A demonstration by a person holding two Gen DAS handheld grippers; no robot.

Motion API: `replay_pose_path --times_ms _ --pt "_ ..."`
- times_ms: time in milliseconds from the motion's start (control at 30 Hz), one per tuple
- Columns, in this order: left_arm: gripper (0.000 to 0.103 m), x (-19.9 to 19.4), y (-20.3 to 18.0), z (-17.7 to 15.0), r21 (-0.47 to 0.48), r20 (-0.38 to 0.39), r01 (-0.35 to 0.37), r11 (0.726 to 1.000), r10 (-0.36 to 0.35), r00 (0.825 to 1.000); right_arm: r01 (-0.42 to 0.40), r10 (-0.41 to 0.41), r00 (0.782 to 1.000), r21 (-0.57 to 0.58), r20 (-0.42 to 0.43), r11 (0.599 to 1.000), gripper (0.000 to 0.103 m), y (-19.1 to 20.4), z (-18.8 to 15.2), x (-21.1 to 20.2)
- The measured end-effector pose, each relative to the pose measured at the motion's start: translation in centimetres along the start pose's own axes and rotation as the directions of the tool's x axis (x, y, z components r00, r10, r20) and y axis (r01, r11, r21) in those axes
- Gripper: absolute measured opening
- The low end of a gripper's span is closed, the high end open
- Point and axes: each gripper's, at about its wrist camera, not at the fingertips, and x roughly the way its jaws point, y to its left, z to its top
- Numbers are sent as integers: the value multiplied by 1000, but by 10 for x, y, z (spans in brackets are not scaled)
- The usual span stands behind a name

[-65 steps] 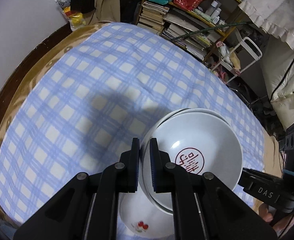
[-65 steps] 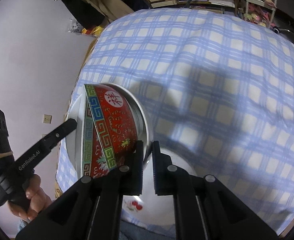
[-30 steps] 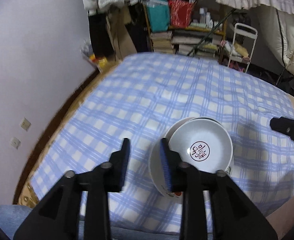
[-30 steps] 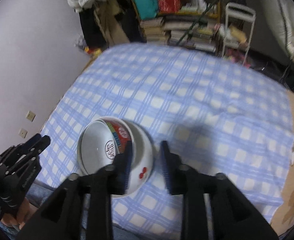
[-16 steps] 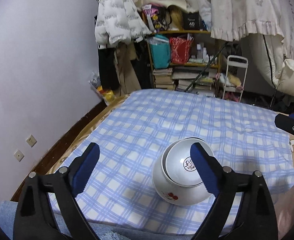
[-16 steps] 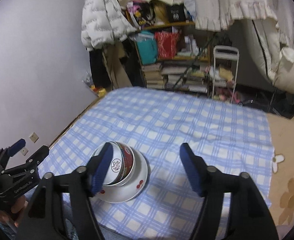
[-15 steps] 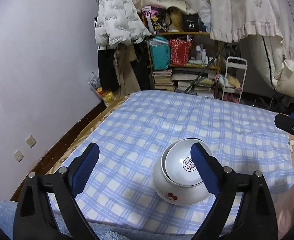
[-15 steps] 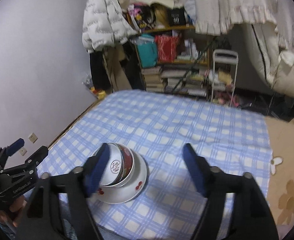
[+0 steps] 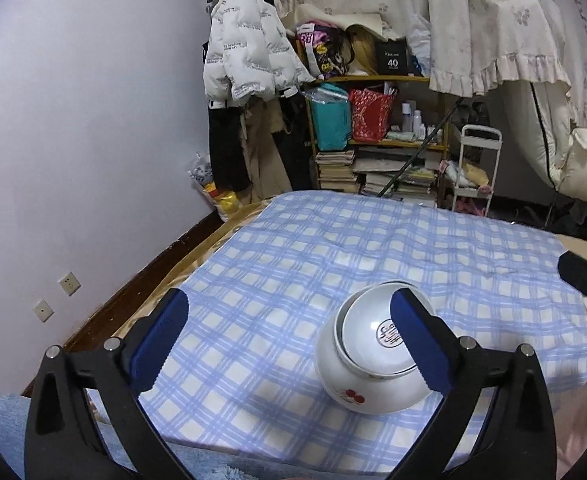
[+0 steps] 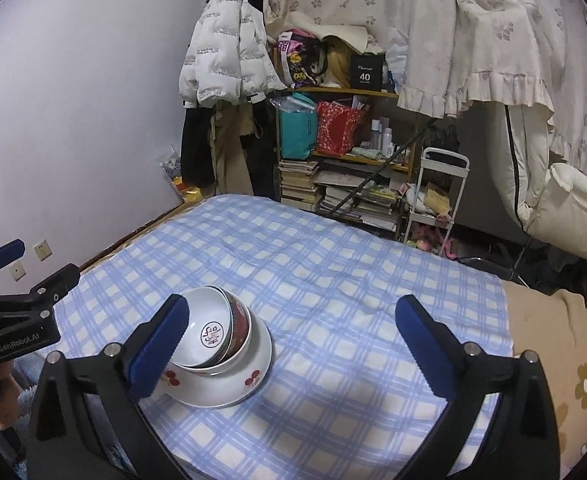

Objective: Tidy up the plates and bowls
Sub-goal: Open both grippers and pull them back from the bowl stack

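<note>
A stack of bowls (image 9: 373,364) rests on the blue check cloth (image 9: 293,256). At the bottom is a wide white bowl with red flowers (image 10: 249,380). In it leans a red patterned bowl (image 10: 239,324), its white inside showing a red seal mark. My left gripper (image 9: 289,300) hangs back from the stack, its jaws opening wide with nothing gripped. My right gripper (image 10: 293,304) is likewise drawn back, its jaws opening and empty, with the stack beyond its left finger. Each gripper shows at the edge of the other's view, the left gripper (image 10: 13,292) at the left and the right gripper (image 9: 585,284) at the right.
The cloth (image 10: 333,264) covers a bed-like surface whose brown edge (image 9: 141,280) runs along the wall at left. Beyond its far end stand a shelf of books and bags (image 10: 345,176), hanging coats (image 10: 221,68) and a white cart (image 10: 433,208).
Both grippers let go of the bowl, opened wide and drew back and up. The stack now rests on the cloth by itself, smaller in both views.
</note>
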Motion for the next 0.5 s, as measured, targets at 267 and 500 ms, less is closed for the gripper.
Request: replay_pose_path --times_ms 267,500 --pt "100 -2 1 0 -1 0 -7 1000 7 1000 -9 9 1000 12 -6 1000 103 -1 -1 -1" --pt "100 -2 0 0 3 1 8 1000 -8 1000 -6 6 1000 16 -16 1000 103 -4 -2 1"
